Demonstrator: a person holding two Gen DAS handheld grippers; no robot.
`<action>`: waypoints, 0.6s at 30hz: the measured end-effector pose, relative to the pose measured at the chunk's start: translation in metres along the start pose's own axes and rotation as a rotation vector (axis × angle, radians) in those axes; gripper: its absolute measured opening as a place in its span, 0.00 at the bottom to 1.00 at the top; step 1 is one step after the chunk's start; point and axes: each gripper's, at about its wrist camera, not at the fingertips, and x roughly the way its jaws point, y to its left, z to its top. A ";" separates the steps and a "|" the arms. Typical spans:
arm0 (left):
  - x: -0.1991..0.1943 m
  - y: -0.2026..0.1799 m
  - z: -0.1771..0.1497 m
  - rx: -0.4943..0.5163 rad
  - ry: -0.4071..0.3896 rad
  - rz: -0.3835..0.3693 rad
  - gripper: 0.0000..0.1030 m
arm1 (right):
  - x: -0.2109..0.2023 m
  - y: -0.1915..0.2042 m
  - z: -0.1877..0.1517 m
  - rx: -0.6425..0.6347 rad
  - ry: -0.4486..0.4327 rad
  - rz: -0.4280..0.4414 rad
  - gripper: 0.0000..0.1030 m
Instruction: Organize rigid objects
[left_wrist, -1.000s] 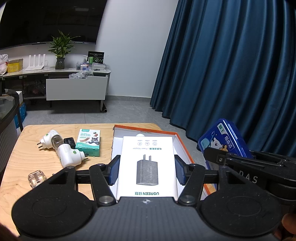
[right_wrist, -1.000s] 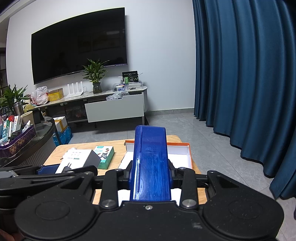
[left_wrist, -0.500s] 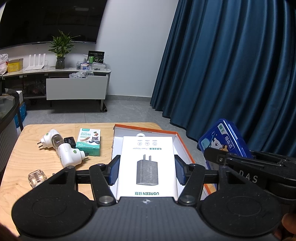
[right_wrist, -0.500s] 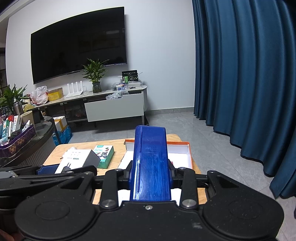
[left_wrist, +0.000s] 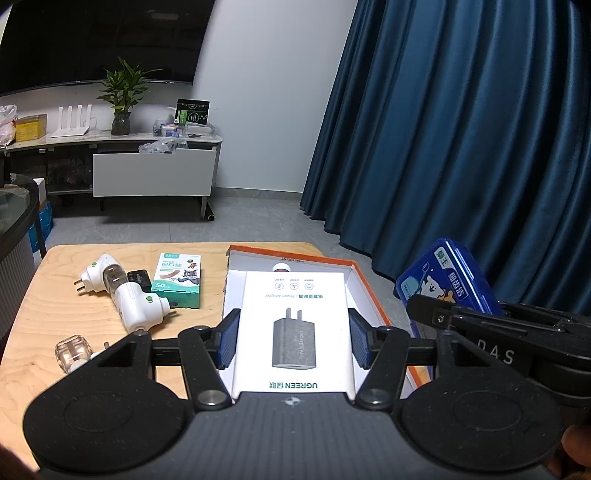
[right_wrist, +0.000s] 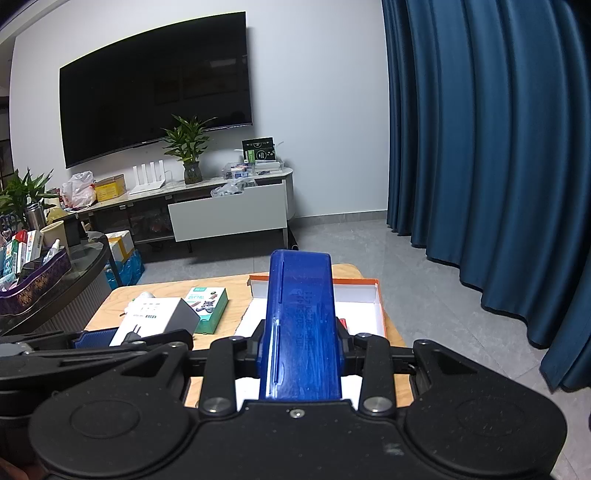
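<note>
Everything here sits relative to the open orange-rimmed box (left_wrist: 364, 280) on the wooden bench (left_wrist: 48, 321), so I'll go from its left side across.

Far left of the box, near the bench's front edge, there's a small clear plastic cube thing (left_wrist: 72, 352). Up from that, two white plug-in devices (left_wrist: 138, 304) lie on their sides, one touching the other, with a little black block (left_wrist: 139, 277) tucked between them and a green plaster box (left_wrist: 178, 275). That green box lies flat just left of the orange-rimmed box, not touching it.

Then the left hand-held gripper (left_wrist: 293, 345): it's clamped on a white power adapter box (left_wrist: 294, 321), blue pads pressed on both long sides, so the adapter box sits right between its fingers and is held above the left part of the orange-rimmed box. From the right wrist view it looks lifted clear of the bench.

Right of that, the right hand-held gripper (right_wrist: 300, 350) is squeezed onto a blue plastic case (right_wrist: 300, 325), gripped on its narrow sides and sticking out forward past the fingertips. It hangs over the near right side of the orange-rimmed box, tilted upward at the far end. The cartoon label on the case faces the left gripper.
</note>
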 end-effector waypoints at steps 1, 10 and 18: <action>0.000 0.000 0.000 -0.002 0.000 0.000 0.58 | 0.000 0.000 0.000 -0.001 0.000 0.000 0.39; 0.000 0.000 0.000 -0.005 0.001 -0.001 0.58 | 0.001 0.000 0.000 0.000 0.004 -0.001 0.39; 0.000 0.001 0.000 -0.010 0.005 0.001 0.58 | 0.002 0.000 0.000 0.001 0.007 -0.001 0.39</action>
